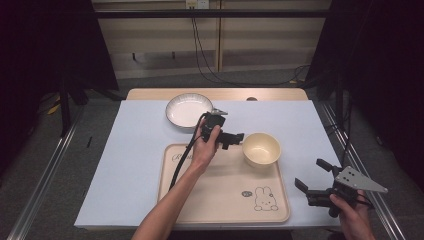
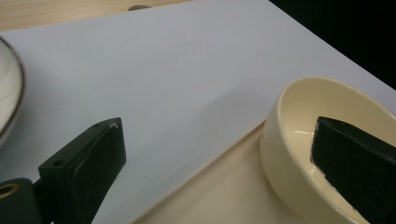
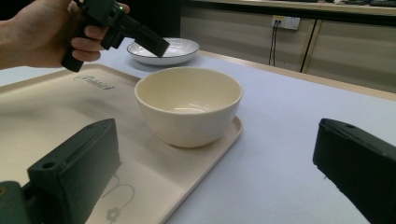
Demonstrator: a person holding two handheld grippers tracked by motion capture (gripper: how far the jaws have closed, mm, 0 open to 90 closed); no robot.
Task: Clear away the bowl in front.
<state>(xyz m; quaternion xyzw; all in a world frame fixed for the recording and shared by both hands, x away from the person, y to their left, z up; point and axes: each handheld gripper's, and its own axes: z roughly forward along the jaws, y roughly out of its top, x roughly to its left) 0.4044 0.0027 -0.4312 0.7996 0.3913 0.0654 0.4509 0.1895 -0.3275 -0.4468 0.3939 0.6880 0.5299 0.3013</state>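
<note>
A cream bowl (image 1: 261,149) (image 2: 280,154) (image 3: 189,105) stands upright and empty on the far right corner of a beige tray (image 1: 225,200) (image 2: 224,196) (image 3: 46,112) with a rabbit drawing. My left gripper (image 1: 234,140) (image 2: 219,158) (image 3: 152,41) hovers open just left of the bowl; in the left gripper view one jaw overlaps the bowl's near rim and the other hangs over the white mat. My right gripper (image 1: 311,174) (image 3: 219,172) is open and holds nothing. It sits low by the tray's right edge and points at the bowl.
A white plate with a dark rim (image 1: 189,110) (image 2: 7,93) (image 3: 180,49) lies beyond the tray at the back of the white mat (image 1: 125,150). The wooden table edge (image 1: 215,93) runs behind it. Black cables hang at the back wall.
</note>
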